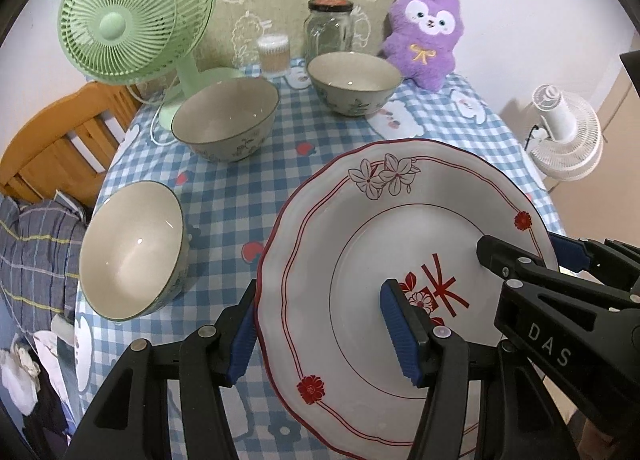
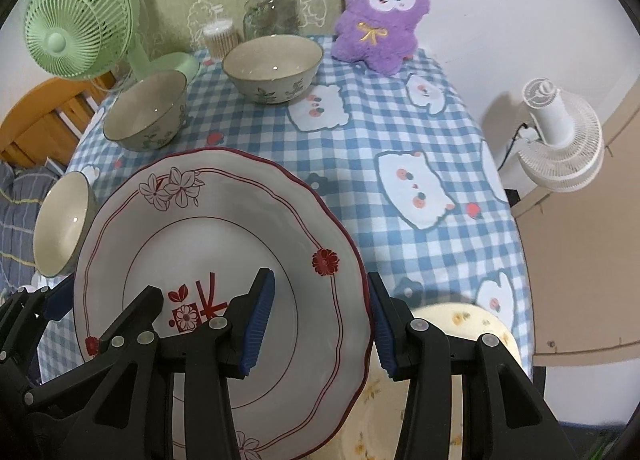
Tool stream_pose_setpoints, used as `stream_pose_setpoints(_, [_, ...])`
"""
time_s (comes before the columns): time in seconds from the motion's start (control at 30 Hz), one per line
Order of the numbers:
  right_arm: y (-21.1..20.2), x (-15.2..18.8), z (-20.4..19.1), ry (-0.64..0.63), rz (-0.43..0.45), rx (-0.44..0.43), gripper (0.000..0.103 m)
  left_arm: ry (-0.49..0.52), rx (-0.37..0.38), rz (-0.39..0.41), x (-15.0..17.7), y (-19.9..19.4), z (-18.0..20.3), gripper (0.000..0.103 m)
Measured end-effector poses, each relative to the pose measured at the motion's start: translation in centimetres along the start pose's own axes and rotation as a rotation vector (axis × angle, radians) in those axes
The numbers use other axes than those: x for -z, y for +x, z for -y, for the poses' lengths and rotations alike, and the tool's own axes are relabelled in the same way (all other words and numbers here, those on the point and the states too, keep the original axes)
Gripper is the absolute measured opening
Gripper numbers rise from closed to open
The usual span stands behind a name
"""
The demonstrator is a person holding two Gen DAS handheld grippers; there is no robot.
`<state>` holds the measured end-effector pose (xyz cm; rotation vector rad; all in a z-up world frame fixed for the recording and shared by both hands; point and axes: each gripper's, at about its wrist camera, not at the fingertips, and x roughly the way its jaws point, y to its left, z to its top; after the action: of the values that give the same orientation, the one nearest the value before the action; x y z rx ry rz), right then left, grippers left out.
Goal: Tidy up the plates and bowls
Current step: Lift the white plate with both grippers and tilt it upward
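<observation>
While the red-trimmed plate [image 1: 360, 260] sits tilted, lower centre, above the counter [image 1: 248, 188], left hand-held gripper [image 1: 320, 324] and right hand-held gripper [image 2: 320, 324] straddle opposite rims, jaws apart, unclamped; likely destination: yellow plate [image 2: 460, 324], lower right.

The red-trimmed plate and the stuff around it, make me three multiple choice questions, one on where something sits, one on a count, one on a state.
1. Where does the purple plush toy sit?
A. at the table's far edge, by the wall
B. inside a bowl
C. on the wooden chair

2. How many bowls stand on the checked tablecloth?
A. one
B. three
C. five

3. How is the red-trimmed plate held?
A. lying flat, untouched
B. tilted, with the left gripper and the right gripper each straddling its rim
C. stacked inside a bowl

Answers:
1 A, it stands at the back beside the glass jar.
2 B, near bowl, middle bowl and far bowl.
3 B, each gripper has a finger on both faces.
</observation>
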<state>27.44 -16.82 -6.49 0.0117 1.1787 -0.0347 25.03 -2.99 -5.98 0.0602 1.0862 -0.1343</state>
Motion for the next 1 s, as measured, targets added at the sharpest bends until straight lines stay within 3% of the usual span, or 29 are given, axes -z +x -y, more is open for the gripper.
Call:
stream_pose_setpoints(0.5, [-3.8, 2.5, 4.1, 0.016, 0.044, -0.008, 0.049, 0.040, -0.005, 0.044, 1.4, -3.7, 3.7, 0.060])
stream_pose_setpoints(1.0, [-4.2, 5.3, 11.4, -0.015, 0.038, -0.002, 0.049, 0.012, -0.005, 0.050, 3.8, -4.3, 11.1, 0.059])
